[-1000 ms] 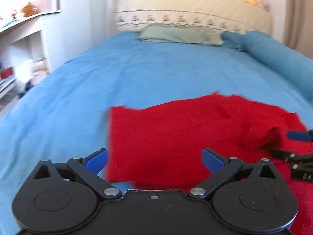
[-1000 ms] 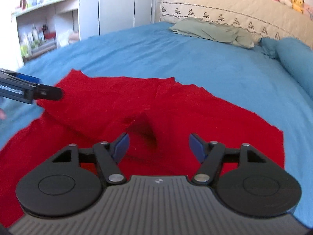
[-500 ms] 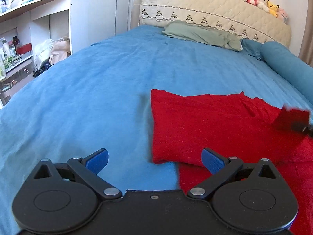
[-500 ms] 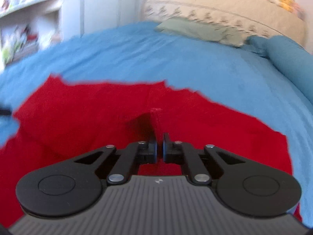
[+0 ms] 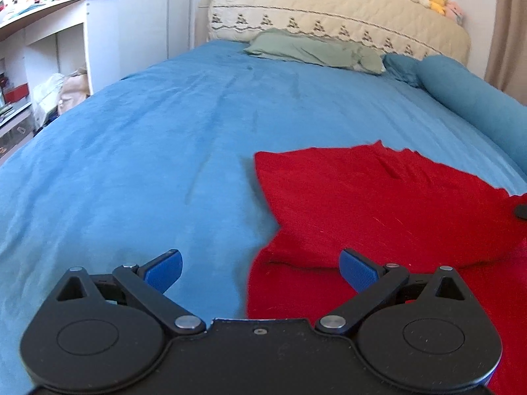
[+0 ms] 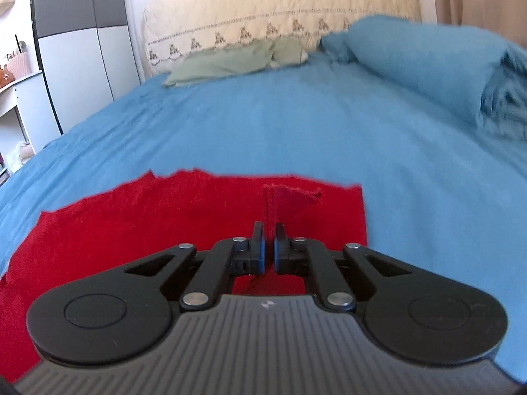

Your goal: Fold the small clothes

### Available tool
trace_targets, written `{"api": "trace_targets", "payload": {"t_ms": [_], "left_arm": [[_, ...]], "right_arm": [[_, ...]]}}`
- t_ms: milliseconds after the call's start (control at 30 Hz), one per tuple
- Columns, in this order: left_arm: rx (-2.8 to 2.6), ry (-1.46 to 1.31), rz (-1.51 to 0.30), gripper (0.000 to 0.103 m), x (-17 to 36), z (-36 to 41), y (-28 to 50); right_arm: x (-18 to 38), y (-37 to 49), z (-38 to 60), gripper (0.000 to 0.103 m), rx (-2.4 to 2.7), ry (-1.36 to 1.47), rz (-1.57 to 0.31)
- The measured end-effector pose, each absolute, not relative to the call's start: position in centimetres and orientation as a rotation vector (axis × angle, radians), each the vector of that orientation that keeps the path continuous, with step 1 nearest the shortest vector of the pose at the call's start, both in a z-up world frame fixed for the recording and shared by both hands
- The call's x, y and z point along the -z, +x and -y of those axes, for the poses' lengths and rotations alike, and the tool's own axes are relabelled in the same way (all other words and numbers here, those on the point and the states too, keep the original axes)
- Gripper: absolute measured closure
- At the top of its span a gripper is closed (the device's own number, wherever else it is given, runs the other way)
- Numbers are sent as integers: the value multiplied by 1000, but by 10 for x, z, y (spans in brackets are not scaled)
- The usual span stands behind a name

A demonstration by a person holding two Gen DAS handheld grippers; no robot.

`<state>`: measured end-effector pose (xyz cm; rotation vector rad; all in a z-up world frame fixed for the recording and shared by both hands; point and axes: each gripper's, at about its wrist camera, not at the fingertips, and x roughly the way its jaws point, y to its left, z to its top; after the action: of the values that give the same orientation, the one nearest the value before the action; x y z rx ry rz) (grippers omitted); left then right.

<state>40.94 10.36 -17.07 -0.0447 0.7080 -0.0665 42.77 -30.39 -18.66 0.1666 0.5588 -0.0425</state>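
Observation:
A red garment lies on the blue bedspread, partly folded, with a folded layer on top. My left gripper is open and empty, low over the garment's left edge. In the right wrist view my right gripper is shut on a pinch of the red garment; a small flap of red cloth stands up between the jaws. A dark bit of the right gripper shows at the right edge of the left wrist view.
A green pillow and a cream headboard with plush toys are at the far end. A blue bolster runs along the right side. White shelves stand to the left of the bed.
My right gripper closed on the red cloth and carried it toward the right. My left gripper let go, stayed open and drew back to the garment's left edge.

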Motion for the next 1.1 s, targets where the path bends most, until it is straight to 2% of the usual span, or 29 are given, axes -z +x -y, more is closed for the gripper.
{"api": "trace_targets", "payload": {"t_ms": [67, 133, 167, 200, 300, 367, 467, 667, 767, 867, 1100], "left_arm": [[81, -28, -707, 0, 170, -96, 411], [102, -13, -700, 0, 168, -89, 413], [113, -5, -692, 0, 166, -85, 414], [127, 5, -683, 0, 164, -80, 416], [173, 27, -651, 0, 155, -63, 422], [207, 33, -637, 0, 153, -51, 429], [251, 40, -649, 0, 159, -32, 444], [242, 61, -759, 0, 196, -15, 471], [252, 77, -746, 0, 207, -17, 469], [251, 74, -768, 0, 208, -17, 474], [214, 63, -835, 0, 183, -12, 473]], "right_arm": [[193, 427, 308, 83, 46, 196, -565], [198, 427, 314, 78, 67, 219, -577], [202, 425, 316, 66, 93, 222, -593], [203, 424, 319, 45, 120, 219, -611], [200, 409, 320, 14, 200, 144, -565], [194, 397, 312, 1, 183, 70, -489], [191, 395, 298, 0, 56, 34, -463], [217, 418, 283, 0, -21, 15, -579], [232, 426, 293, 0, -3, 52, -620], [236, 429, 301, 0, -20, 113, -617], [219, 427, 297, 0, -43, 45, -630]]}}
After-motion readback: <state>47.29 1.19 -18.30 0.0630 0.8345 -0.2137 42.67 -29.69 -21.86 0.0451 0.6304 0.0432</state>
